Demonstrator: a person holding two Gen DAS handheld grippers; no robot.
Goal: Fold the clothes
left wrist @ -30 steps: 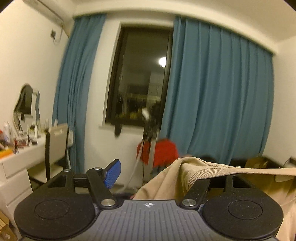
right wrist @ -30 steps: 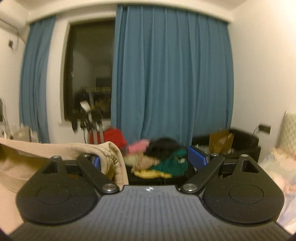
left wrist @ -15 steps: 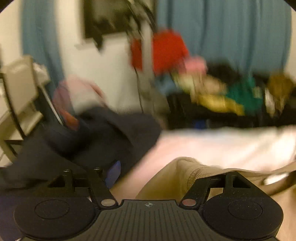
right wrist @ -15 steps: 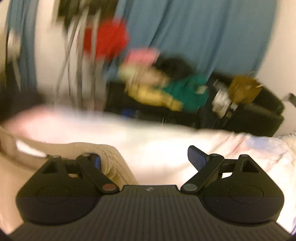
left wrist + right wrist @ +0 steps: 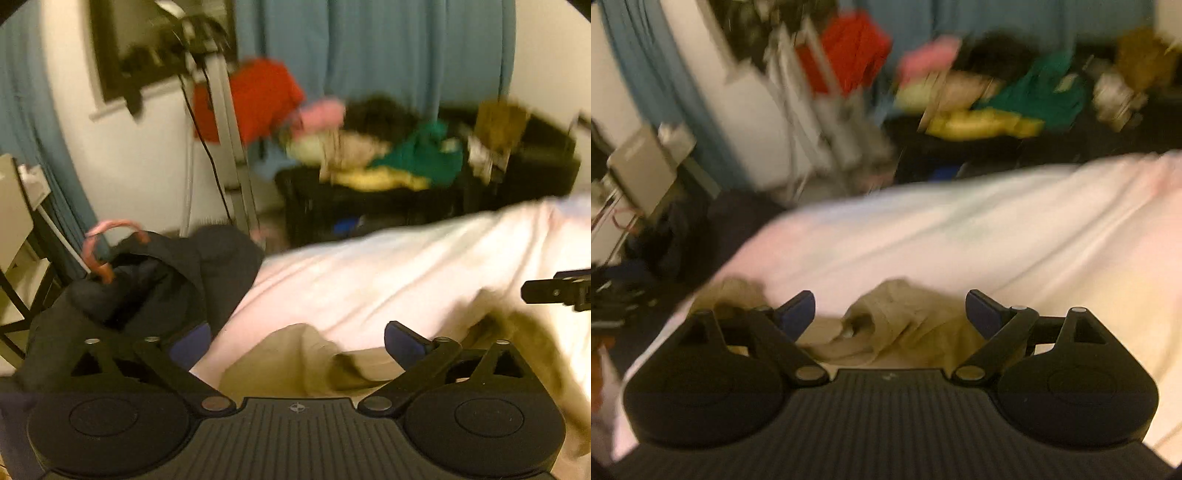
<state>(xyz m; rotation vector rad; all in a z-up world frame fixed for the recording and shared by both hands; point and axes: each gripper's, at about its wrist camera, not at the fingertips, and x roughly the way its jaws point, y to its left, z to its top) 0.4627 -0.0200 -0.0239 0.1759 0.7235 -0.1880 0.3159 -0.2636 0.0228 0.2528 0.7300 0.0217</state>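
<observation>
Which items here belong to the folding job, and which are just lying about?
Job: tan garment on the white bed sheet; left gripper, opening; right gripper, open.
Lying about: dark jacket, clothes pile, red cloth.

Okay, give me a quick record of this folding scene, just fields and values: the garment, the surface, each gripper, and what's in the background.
garment: tan garment, crumpled, lying on the bed
surface: white bedsheet
left gripper: jaws opening, tan cloth lying between the fingers, not pinched
right gripper: open, cloth lying between the fingers
beside bed: dark clothing heaped on the left
background: pile of colourful clothes, blue curtain
image quality: motion-blurred
</observation>
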